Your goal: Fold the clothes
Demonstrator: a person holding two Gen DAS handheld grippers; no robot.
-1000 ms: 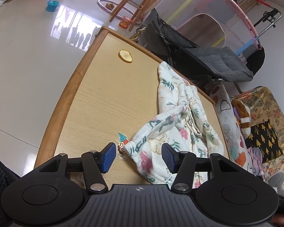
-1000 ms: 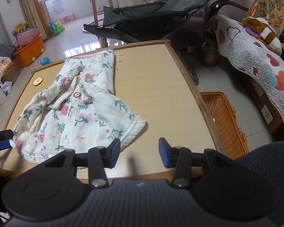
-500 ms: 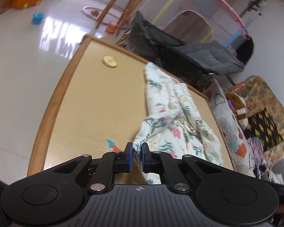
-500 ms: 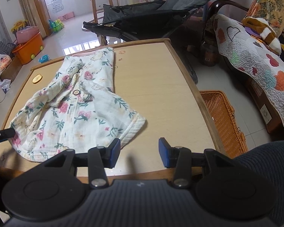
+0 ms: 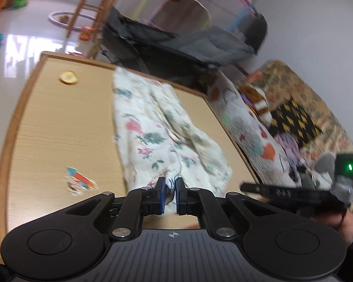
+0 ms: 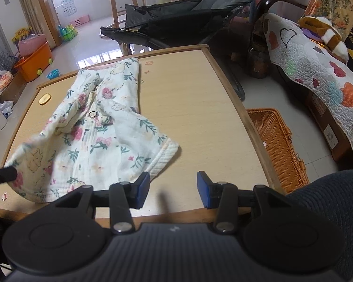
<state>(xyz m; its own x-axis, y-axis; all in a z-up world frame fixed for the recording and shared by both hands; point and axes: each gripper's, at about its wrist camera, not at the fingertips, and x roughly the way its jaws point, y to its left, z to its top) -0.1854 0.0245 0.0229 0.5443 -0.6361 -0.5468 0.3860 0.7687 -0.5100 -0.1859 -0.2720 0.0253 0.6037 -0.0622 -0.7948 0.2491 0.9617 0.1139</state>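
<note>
While left gripper [image 5: 169,193] lifts the pinched sleeve (fingers clamped), right gripper [image 6: 173,189] unchanged, apart.

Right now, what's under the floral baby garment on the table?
The floral garment lies on the wooden table. The left gripper lifts one corner. Anything beneath the cloth is covered and cannot be seen.

The garment [image 6: 98,127] lay on the worktop [image 6: 200,108], spread from its far edge toward the near left corner. The left gripper [image 5: 169,193] pinched a corner of the garment at the near left, lifted off the worktop. The right gripper [image 6: 173,188] hung over the near edge, just right of the garment's near hem. A basket [image 6: 277,141] stood on the floor right of the worktop, a stroller [image 6: 176,16] beyond the far edge.
</note>
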